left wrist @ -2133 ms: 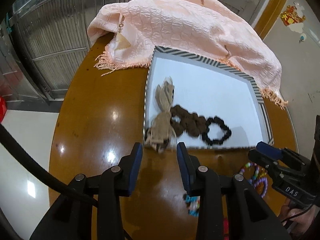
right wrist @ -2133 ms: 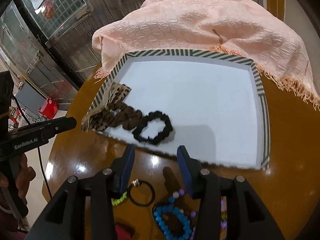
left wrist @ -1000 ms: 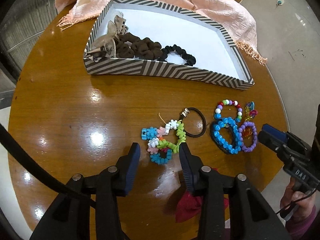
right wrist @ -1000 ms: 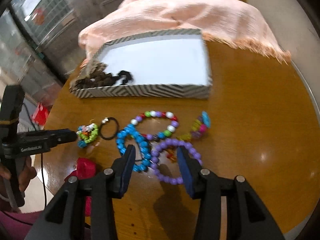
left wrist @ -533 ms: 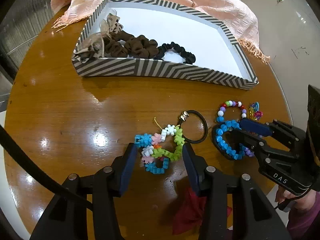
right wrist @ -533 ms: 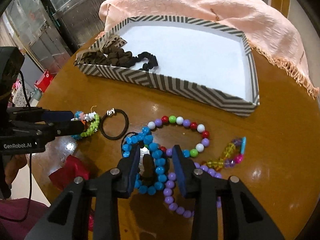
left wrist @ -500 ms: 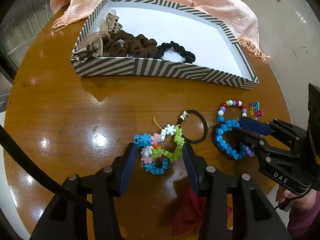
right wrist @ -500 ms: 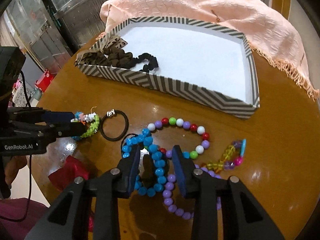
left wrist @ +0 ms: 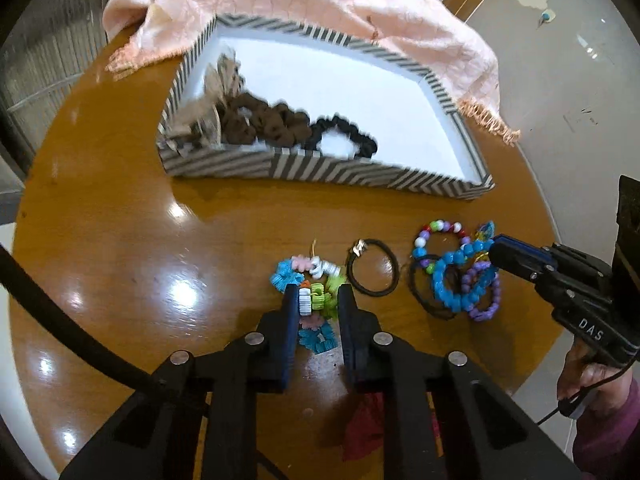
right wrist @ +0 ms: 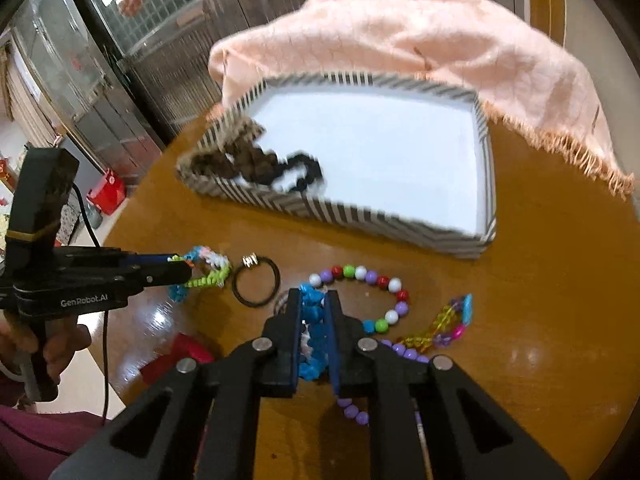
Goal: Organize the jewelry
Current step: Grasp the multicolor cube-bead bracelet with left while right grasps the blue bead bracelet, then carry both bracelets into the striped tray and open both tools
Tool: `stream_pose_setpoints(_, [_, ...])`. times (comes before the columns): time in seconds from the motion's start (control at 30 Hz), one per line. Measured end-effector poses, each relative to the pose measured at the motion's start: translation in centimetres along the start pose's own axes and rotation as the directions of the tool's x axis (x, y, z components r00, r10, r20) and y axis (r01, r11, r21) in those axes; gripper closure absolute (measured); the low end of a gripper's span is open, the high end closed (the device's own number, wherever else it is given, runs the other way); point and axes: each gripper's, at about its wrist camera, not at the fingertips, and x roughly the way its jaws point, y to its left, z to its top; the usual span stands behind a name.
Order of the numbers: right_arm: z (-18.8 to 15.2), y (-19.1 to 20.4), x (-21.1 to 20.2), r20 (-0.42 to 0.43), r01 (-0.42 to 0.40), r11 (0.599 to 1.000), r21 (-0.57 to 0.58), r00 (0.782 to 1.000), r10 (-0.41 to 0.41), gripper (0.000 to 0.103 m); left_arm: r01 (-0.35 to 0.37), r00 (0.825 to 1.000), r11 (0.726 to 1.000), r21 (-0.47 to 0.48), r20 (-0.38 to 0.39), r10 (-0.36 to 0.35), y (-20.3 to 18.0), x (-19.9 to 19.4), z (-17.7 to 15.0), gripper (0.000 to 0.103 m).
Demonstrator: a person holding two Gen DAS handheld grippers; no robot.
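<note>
On the round wooden table [left wrist: 120, 220], the left gripper [left wrist: 318, 300] pinches the multicolored flower bracelet [left wrist: 310, 280] between its jaws, while the right gripper [right wrist: 314, 308] clamps the blue bead bracelet [right wrist: 314, 332]. Just beyond them lie a black hair tie [right wrist: 256, 280] and other bead strands. Farther back, the striped tray [left wrist: 320, 168] holds dark scrunchies [left wrist: 272, 124], beside a pink cloth [right wrist: 400, 36].

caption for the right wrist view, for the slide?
Right claw shut on blue bead bracelet, striped tray of scrunchies behind.
</note>
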Motion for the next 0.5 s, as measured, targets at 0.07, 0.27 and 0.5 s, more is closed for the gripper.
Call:
stream_pose_setpoints(0.07, [0.5,0.2,-1.0,0.029,-0.01,1.0,0.009,1.0,0.01,0.092,0.006,1.0,1.0,0.009,0.015,-0.006,0.1,-1.2,0.3,0.086])
stream_pose_setpoints(0.27, [2.3,0.3,-2.7,0.079,-0.036,0.999,0.027,0.996,0.034,0.092,0.01,0.998,1.0,0.015,0.067,-0.011,0.1,-4.0,1.7,0.086])
stream_pose_setpoints(0.5, [3.8,0.4,-2.9,0.095,-0.021,1.0,0.019,0.995,0.019,0.092,-0.009,0.994,1.0,0.024,0.111,0.006,-0.1,-5.9,3.2,0.086])
